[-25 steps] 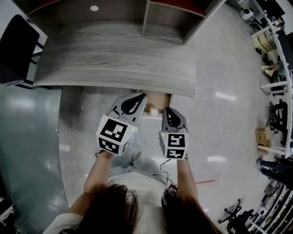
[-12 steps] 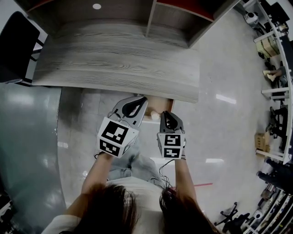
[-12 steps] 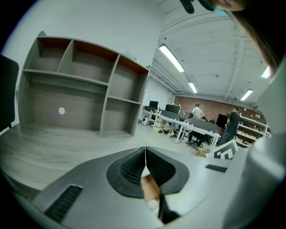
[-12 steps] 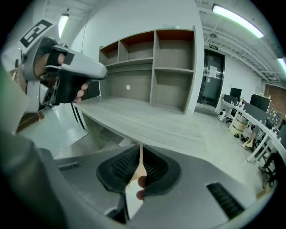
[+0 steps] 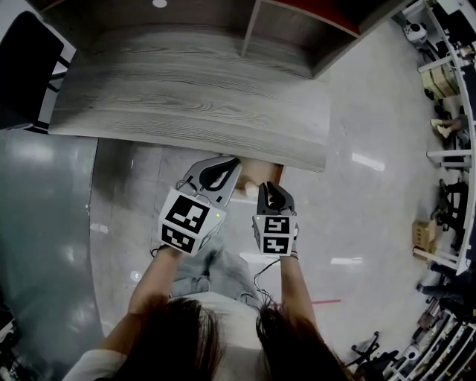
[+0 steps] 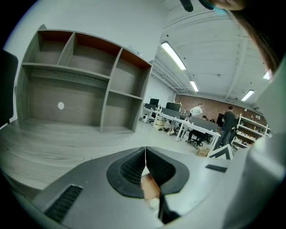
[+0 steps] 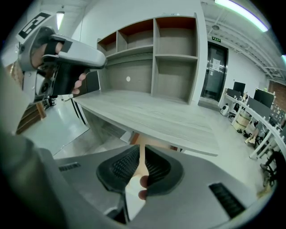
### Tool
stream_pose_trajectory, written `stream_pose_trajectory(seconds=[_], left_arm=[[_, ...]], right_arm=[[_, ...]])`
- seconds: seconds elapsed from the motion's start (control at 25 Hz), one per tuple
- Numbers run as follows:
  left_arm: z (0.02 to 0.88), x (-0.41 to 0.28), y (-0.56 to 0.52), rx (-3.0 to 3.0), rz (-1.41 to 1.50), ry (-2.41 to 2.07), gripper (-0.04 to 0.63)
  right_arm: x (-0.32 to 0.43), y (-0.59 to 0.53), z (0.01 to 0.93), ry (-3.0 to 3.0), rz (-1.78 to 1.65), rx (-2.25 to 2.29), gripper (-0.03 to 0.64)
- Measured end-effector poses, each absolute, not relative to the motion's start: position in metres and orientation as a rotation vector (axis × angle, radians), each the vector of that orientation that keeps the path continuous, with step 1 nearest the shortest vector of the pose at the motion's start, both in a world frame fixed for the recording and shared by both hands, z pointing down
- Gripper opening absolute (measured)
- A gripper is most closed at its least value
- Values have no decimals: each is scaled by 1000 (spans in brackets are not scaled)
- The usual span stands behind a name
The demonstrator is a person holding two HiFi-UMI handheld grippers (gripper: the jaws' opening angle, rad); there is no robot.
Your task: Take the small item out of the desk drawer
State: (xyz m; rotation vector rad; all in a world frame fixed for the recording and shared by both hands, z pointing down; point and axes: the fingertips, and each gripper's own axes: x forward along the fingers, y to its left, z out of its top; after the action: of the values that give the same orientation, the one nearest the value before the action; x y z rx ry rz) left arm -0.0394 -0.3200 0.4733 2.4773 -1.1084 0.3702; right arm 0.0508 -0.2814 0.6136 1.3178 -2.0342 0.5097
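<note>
The grey wood desk (image 5: 186, 97) fills the top of the head view. Below its front edge the open drawer (image 5: 259, 173) shows its tan inside. A small pale item (image 5: 248, 191) lies in it, partly hidden between my grippers. My left gripper (image 5: 225, 165) reaches over the drawer's left part, shut with nothing in it (image 6: 145, 152). My right gripper (image 5: 270, 192) hovers over the drawer's front right, shut and empty (image 7: 142, 154). The right gripper view shows the desk (image 7: 152, 112), the tan drawer (image 7: 139, 141) beyond the jaws, and the left gripper (image 7: 67, 51) at upper left.
A cubby shelf unit (image 5: 297, 22) stands at the back of the desk. A black chair (image 5: 26, 59) is at the far left. Glossy floor (image 5: 372, 186) lies to the right, with office furniture (image 5: 446, 111) along the right edge. People stand at far desks (image 6: 223, 125).
My right gripper has drifted a little left, closer to the left one, and now covers more of the small item. Both grippers stay shut.
</note>
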Motion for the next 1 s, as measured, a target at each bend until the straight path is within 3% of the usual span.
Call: stream_pose_trajectory(seconds=[1.0], left_arm=[[518, -41, -328, 2441, 420, -1063, 18]], right_arm=[[45, -284, 692, -1947, 615, 1239, 43]])
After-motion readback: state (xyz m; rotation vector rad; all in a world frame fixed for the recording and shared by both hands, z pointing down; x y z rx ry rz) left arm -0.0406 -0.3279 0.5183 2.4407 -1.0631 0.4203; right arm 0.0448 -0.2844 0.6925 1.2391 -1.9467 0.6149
